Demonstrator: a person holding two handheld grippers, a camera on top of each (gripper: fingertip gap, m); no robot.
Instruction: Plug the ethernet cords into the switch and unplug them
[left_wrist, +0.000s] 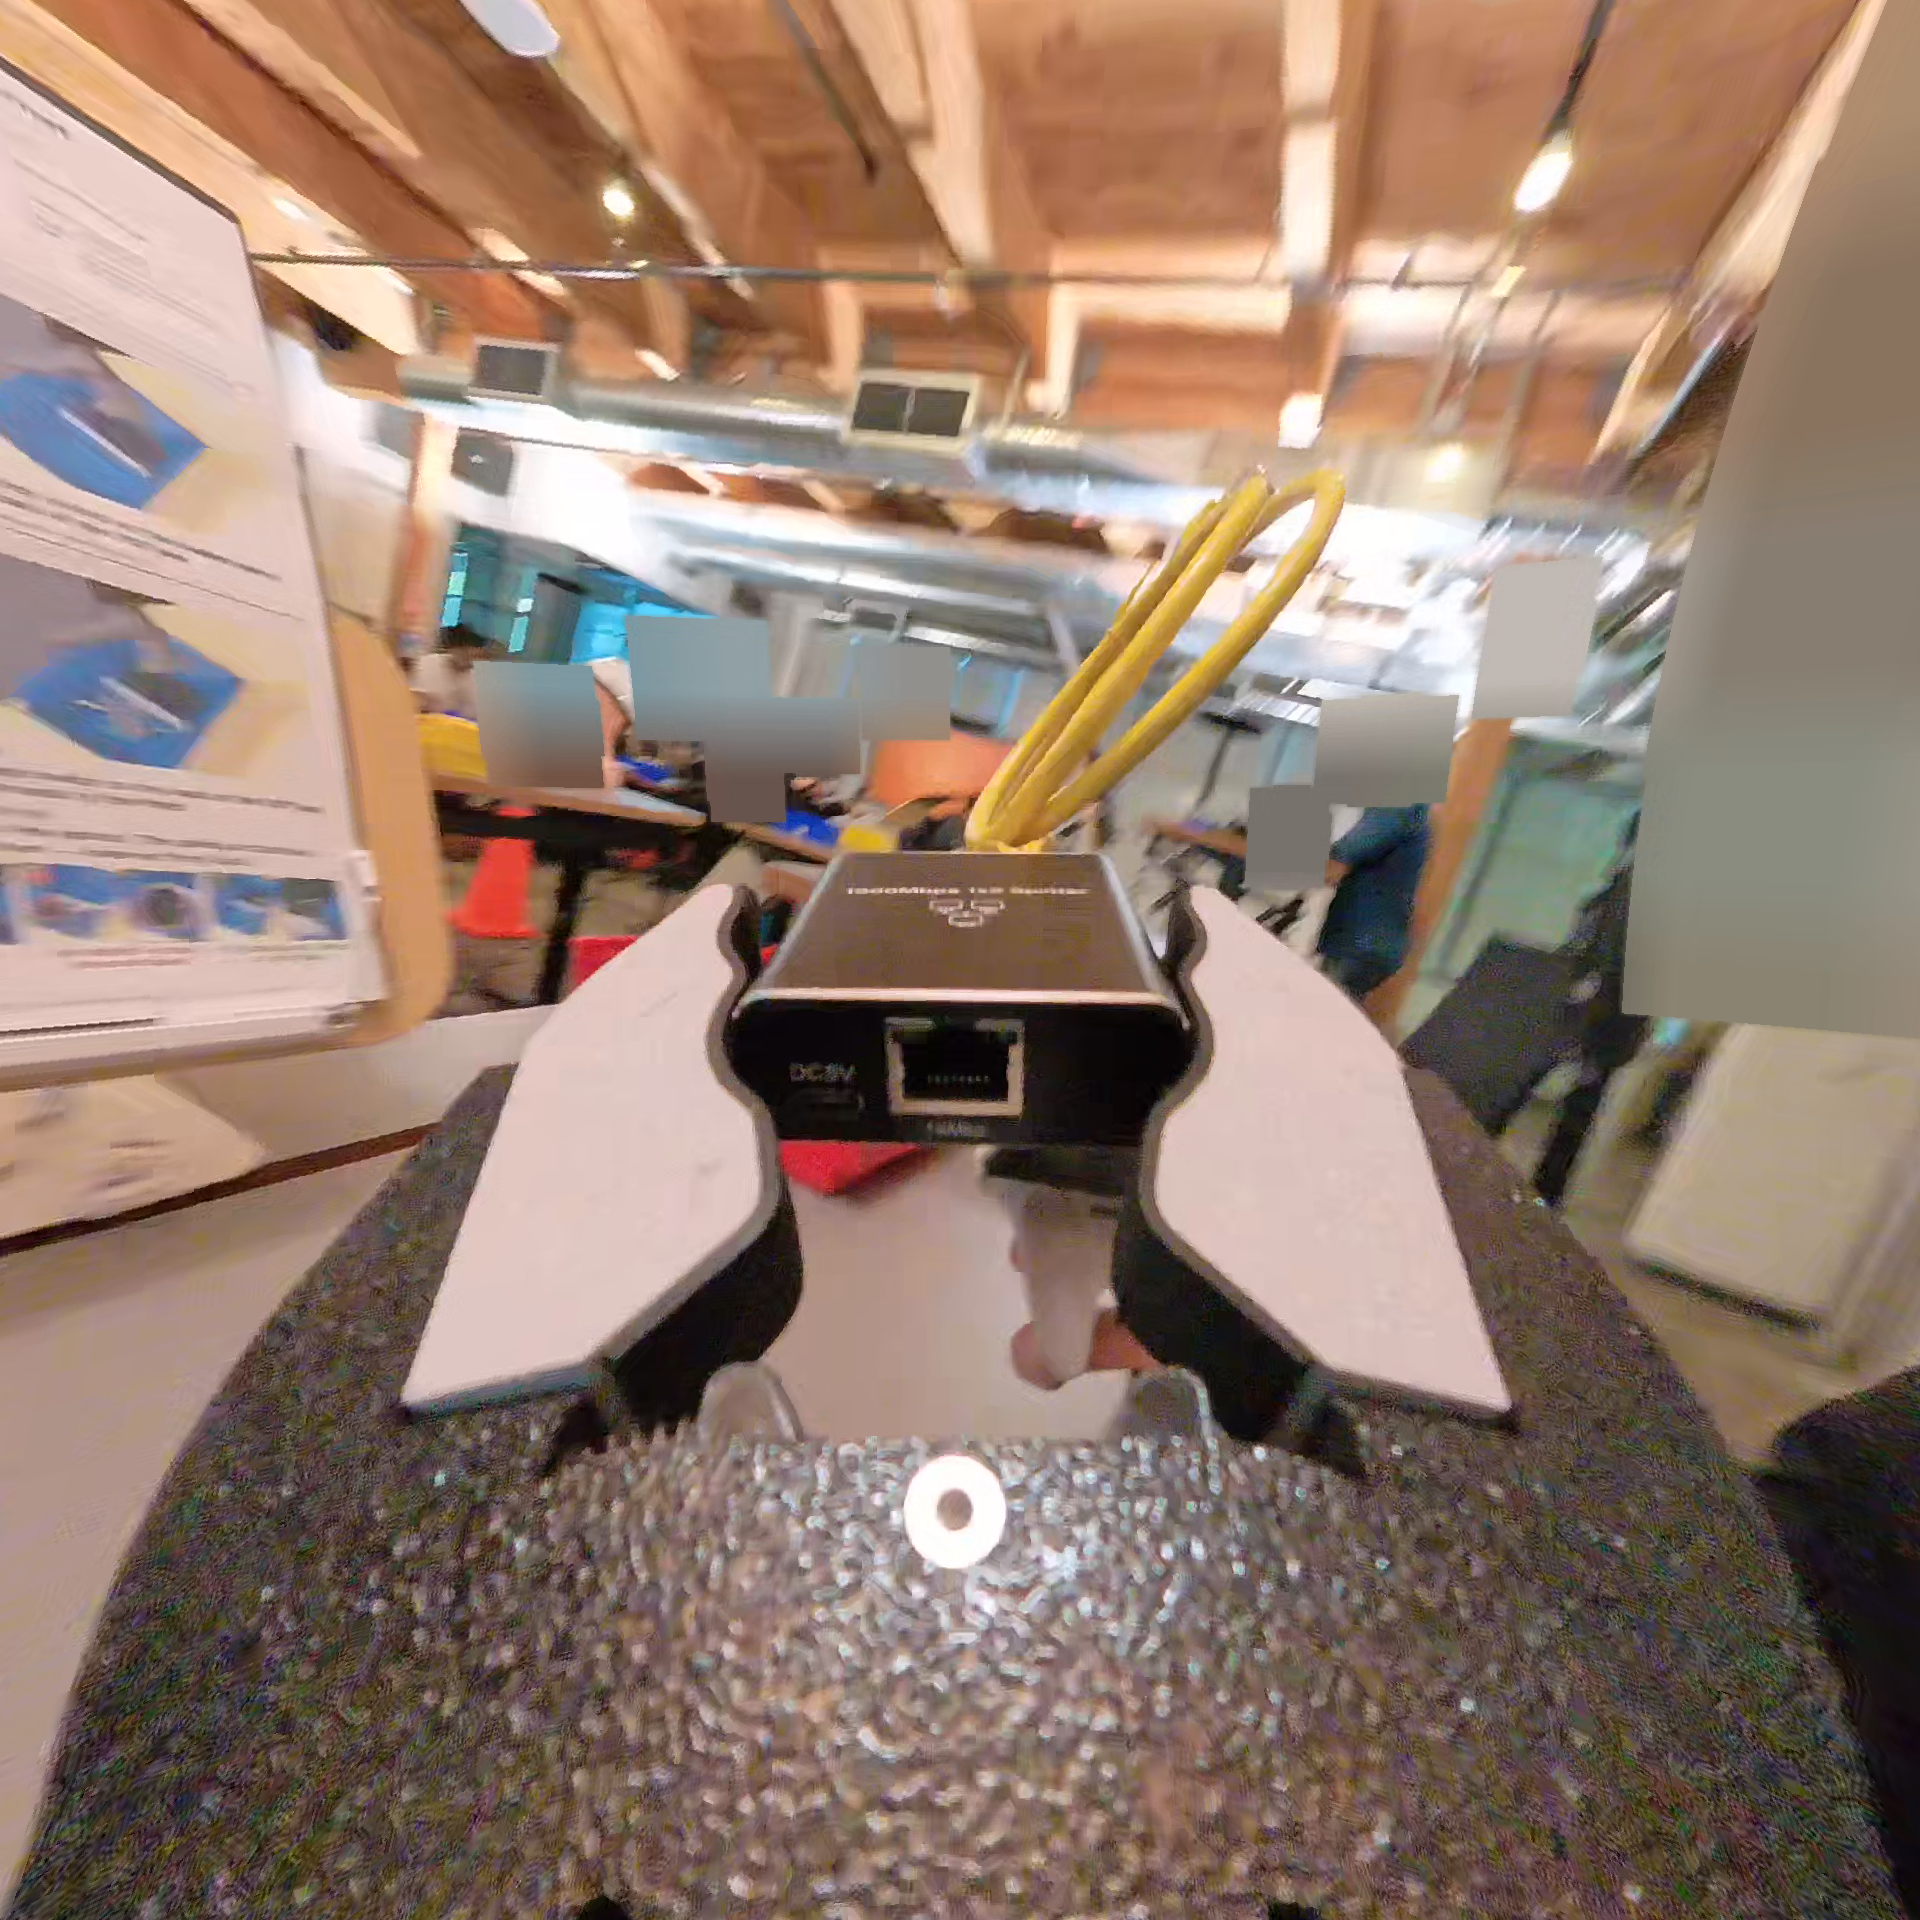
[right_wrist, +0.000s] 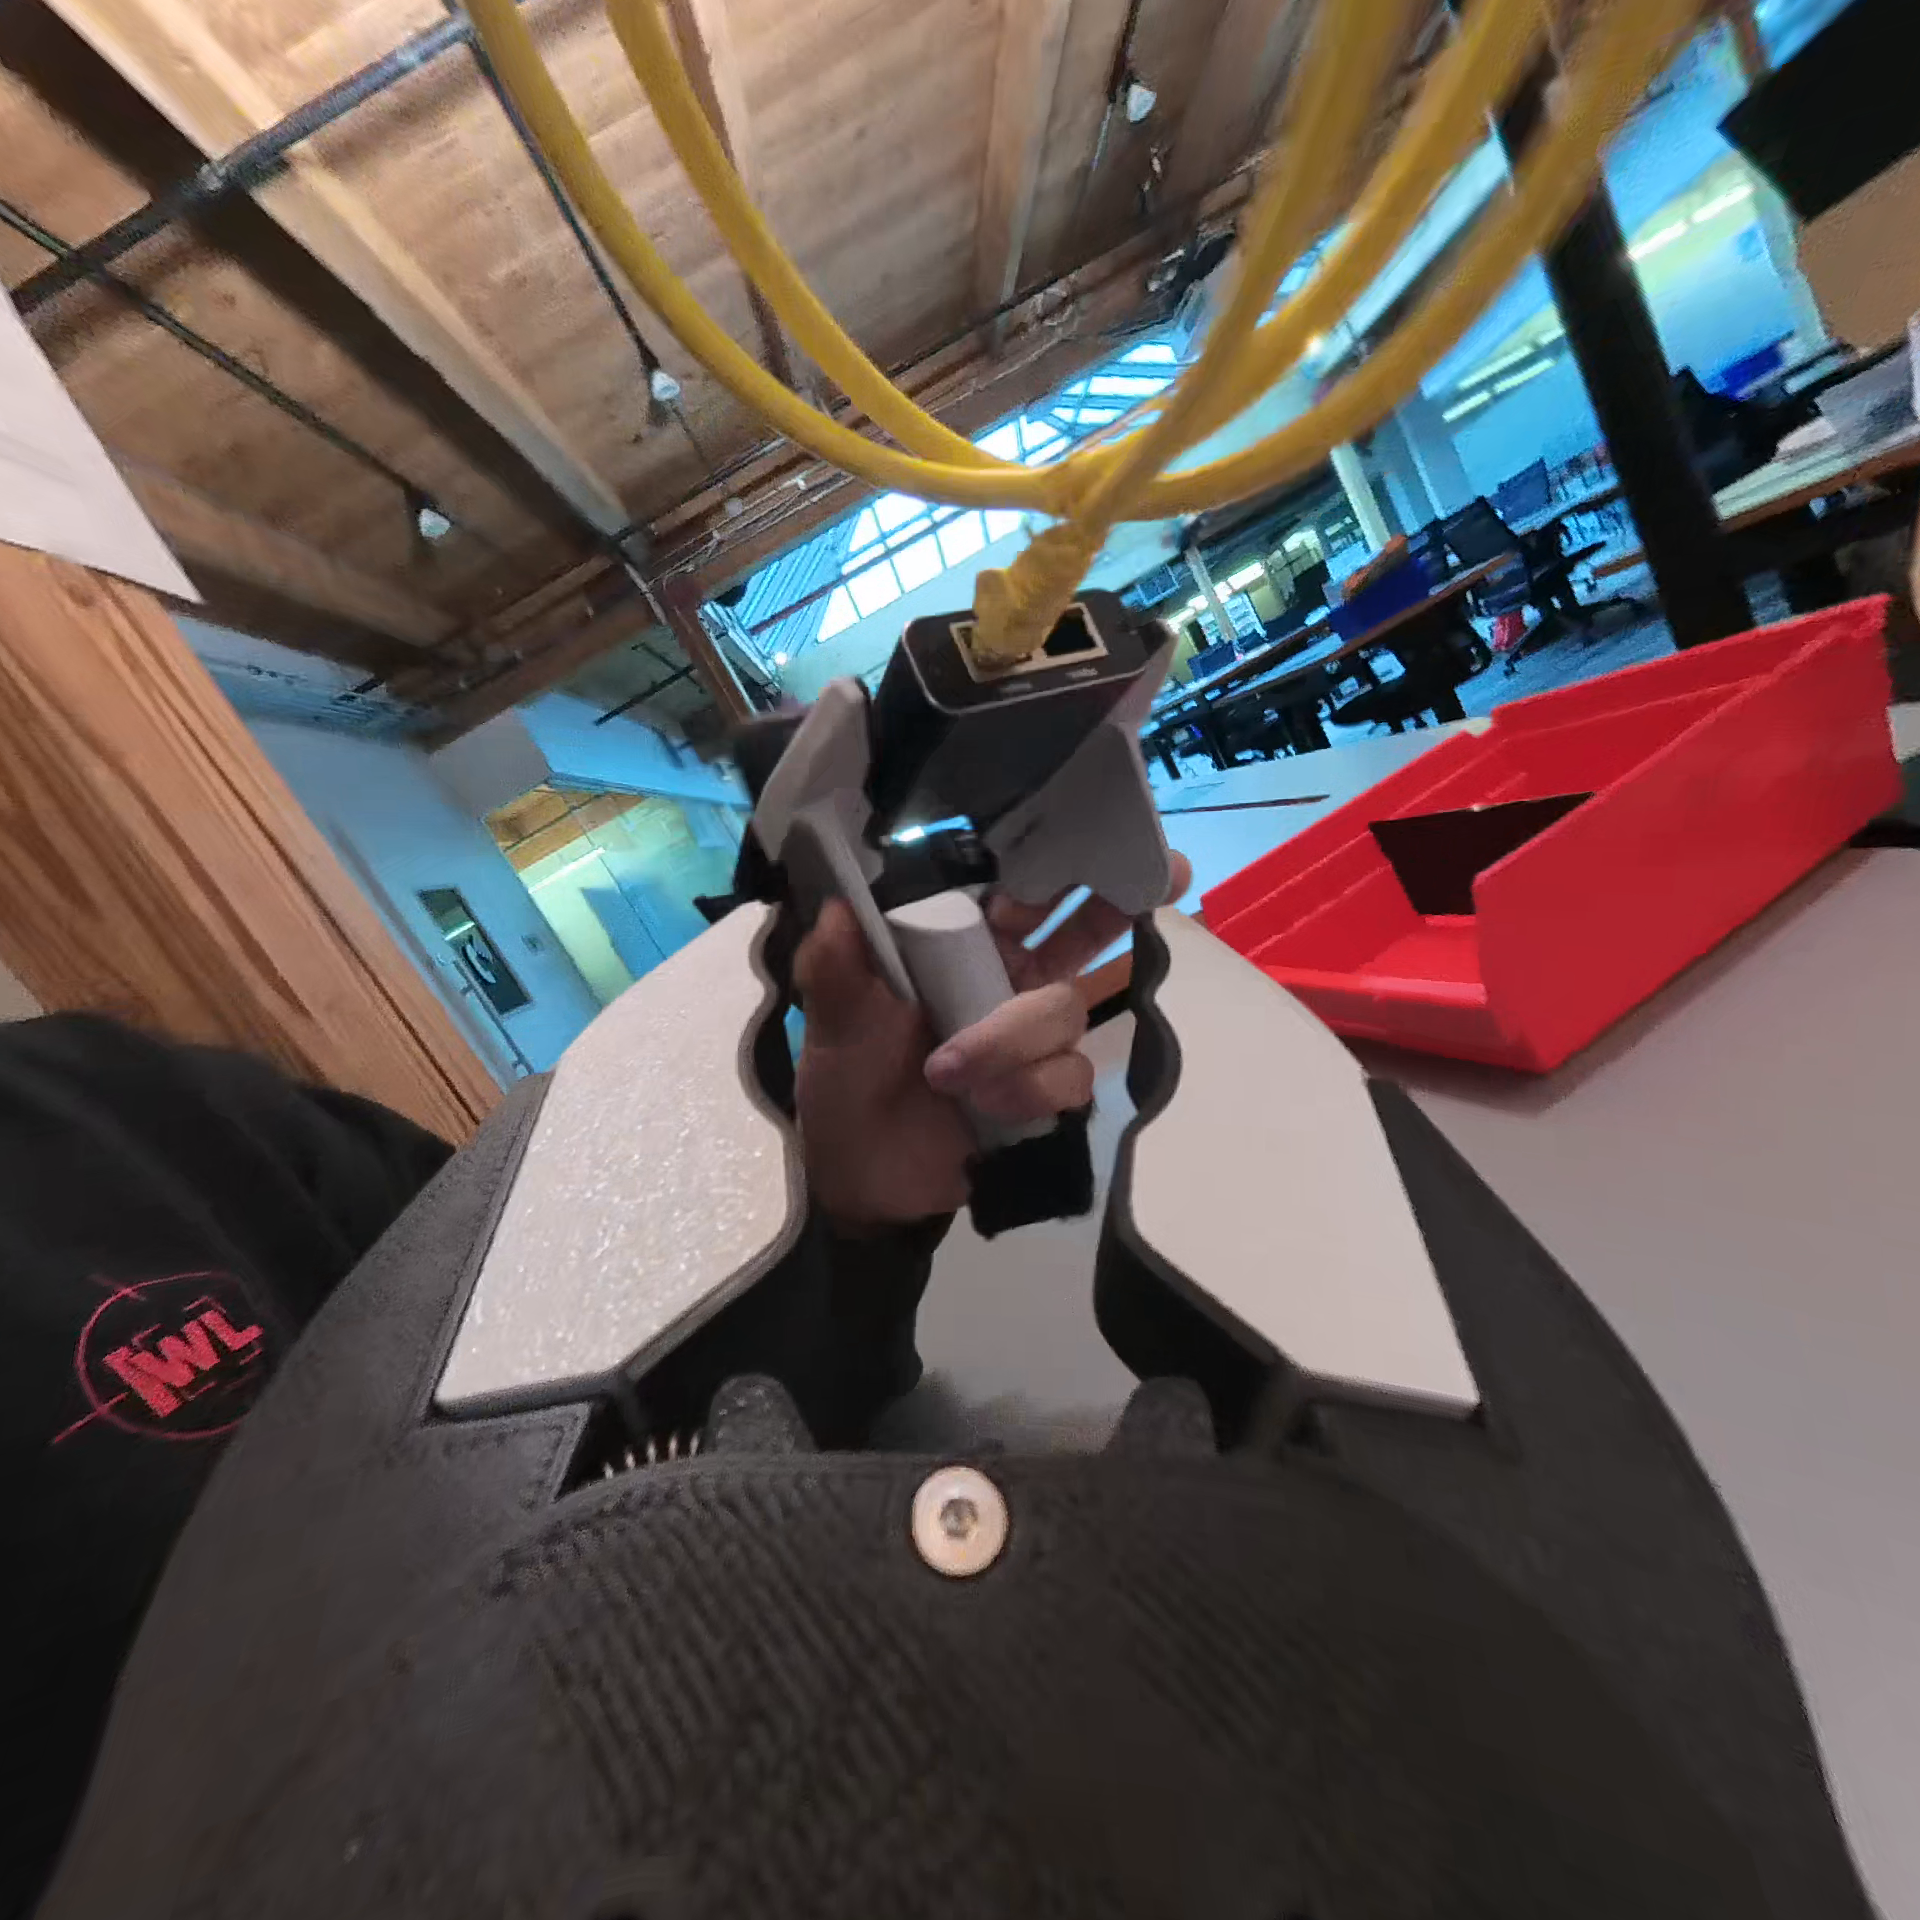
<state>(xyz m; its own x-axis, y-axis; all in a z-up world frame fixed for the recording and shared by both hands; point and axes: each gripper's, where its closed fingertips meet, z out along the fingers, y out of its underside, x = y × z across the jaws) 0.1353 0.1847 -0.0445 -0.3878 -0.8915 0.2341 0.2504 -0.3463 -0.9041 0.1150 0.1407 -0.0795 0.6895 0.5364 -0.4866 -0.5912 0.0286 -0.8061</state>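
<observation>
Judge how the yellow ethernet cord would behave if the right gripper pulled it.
The yellow ethernet cord arcs in springy loops, so probably semi-stiff, not limp. One end sits plugged into the black switch, so pulling likely tugs the switch.

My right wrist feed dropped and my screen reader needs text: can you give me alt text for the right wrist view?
The left gripper, held up in a hand, clamps a black switch with one yellow ethernet cord plugged into one of two upward-facing ports, the other empty. The right gripper is open and empty in the foreground; a red bin sits on the grey table.
</observation>
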